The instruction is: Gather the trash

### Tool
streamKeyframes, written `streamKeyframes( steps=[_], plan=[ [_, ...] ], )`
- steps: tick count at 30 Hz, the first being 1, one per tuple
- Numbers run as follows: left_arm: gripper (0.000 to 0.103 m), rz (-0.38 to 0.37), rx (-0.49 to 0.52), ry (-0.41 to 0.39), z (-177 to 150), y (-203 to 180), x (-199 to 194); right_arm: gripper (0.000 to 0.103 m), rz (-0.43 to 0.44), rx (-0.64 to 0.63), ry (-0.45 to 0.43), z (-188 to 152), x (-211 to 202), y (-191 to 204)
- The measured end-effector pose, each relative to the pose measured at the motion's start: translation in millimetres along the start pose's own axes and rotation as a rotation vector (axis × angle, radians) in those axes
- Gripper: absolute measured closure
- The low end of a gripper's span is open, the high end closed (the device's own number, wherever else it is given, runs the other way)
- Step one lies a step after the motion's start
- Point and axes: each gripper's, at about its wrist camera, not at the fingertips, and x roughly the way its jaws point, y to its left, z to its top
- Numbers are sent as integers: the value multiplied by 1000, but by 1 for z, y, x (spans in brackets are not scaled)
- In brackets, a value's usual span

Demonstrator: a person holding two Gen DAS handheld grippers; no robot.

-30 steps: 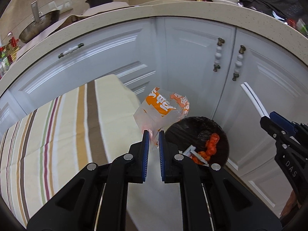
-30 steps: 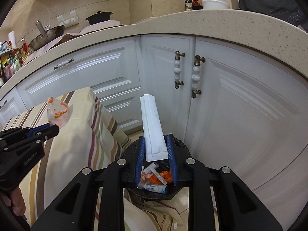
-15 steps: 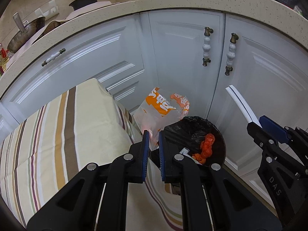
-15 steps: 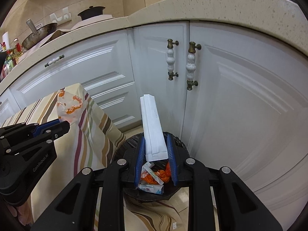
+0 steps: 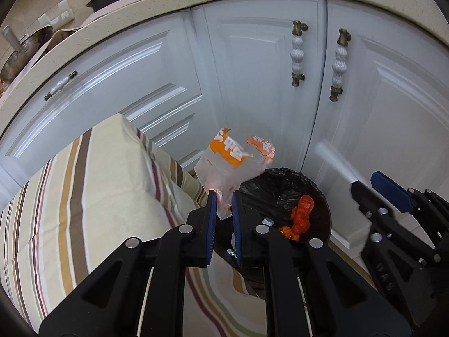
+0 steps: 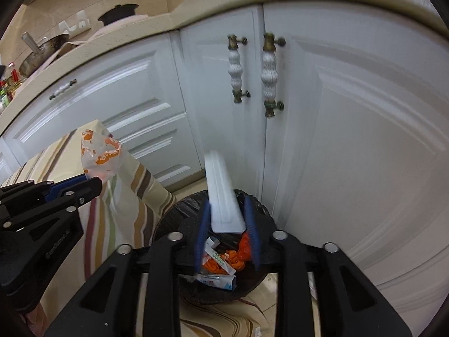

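Observation:
My left gripper (image 5: 223,203) is shut on a clear plastic bag with orange print (image 5: 233,163), held at the near left rim of a black-lined trash bin (image 5: 283,185). My right gripper (image 6: 226,219) is shut on a long white paper sleeve (image 6: 223,193) and holds it right over the same bin (image 6: 179,210). The bin holds orange scraps (image 6: 238,255) and small wrappers (image 6: 217,258). The bag also shows in the right wrist view (image 6: 101,154), and the right gripper shows at the right of the left wrist view (image 5: 362,188).
A table with a striped cream cloth (image 5: 78,191) stands left of the bin. White cabinet doors with ceramic handles (image 6: 269,75) rise close behind the bin, under a speckled countertop (image 5: 157,2). A pan (image 5: 19,56) and a pot sit on the counter.
Both grippers have moved forward and down toward the bin, which now looks larger and nearer. The white sleeve is now blurred with motion. Both grips are unchanged.

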Motion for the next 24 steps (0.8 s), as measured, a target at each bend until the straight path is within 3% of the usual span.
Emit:
streamKeyframes(
  steps=[2,3,13,24],
  plan=[
    [71,4,-3,4,1,0,4,62,-13,3,7,-1,6,-2],
    [68,4,-9,2,1,1,4,62,-14,2,11,-1,7,-3],
    [52,19,-23,-21,2,11,-2,55,-39,8,3,-1,-6,-11],
    [43,27,-28,-69,-3,22,-26,48,-56,10,-20,4,-28,-11]
  ],
)
